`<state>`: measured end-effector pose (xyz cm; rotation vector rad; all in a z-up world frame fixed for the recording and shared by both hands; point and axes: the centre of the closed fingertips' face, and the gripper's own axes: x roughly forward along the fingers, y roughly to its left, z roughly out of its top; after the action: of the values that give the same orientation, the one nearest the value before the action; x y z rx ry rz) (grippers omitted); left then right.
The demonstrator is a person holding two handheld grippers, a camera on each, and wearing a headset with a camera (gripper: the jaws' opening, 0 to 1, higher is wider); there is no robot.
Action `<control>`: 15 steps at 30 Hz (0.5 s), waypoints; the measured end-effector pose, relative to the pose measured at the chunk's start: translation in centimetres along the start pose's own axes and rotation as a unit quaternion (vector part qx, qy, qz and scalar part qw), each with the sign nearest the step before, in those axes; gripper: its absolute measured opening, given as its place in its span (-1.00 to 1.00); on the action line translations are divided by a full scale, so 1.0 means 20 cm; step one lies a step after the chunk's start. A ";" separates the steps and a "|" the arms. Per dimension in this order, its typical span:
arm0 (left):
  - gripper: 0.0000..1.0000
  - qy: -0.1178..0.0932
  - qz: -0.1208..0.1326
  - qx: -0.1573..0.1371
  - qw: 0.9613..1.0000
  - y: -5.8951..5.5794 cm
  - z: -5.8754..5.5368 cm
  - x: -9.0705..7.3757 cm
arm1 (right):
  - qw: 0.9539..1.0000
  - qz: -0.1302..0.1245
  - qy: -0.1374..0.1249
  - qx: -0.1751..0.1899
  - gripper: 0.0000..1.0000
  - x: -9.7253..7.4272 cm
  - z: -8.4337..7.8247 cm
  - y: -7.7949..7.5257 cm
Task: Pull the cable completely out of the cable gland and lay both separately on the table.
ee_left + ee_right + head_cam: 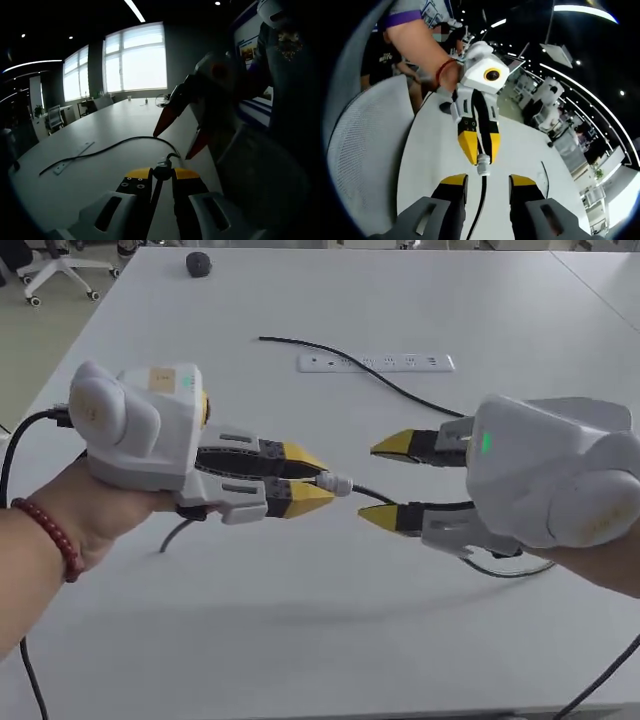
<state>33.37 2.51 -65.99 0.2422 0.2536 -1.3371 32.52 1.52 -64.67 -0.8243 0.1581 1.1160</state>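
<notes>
My left gripper (pixel 322 480) is shut on a small white cable gland (pixel 336 483), held above the white table (pixel 300 620). A black cable (pixel 372 493) leaves the gland and runs to the right between the yellow-tipped jaws of my right gripper (pixel 385 481), which stands open around it without touching. In the left gripper view the gland (pixel 162 168) sits between the closed tips, and the right gripper (pixel 182 125) faces it. Seen from the right gripper view, the cable (pixel 481 200) passes between the open jaws toward the gland (pixel 484 165) in the left gripper (pixel 480 150).
A white power strip (pixel 375 362) lies across the middle of the table, with more black cable (pixel 330 350) curving past it. A dark round object (pixel 198 264) sits at the far edge. An office chair (pixel 55 265) stands off the far left corner.
</notes>
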 end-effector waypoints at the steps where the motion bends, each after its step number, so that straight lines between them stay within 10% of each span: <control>1: -0.68 -0.001 0.000 0.000 1.000 0.00 0.00 0.00 | 1.000 0.003 0.003 0.002 -0.40 0.00 0.00 0.00; 15: -0.68 -0.008 -0.002 0.003 1.000 0.00 0.02 0.00 | 0.999 0.016 0.029 -0.008 -0.56 0.03 -0.07 0.03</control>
<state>33.43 2.40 -65.55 0.2361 0.2377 -1.3432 32.77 1.20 -66.24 -0.8708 0.2124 1.1256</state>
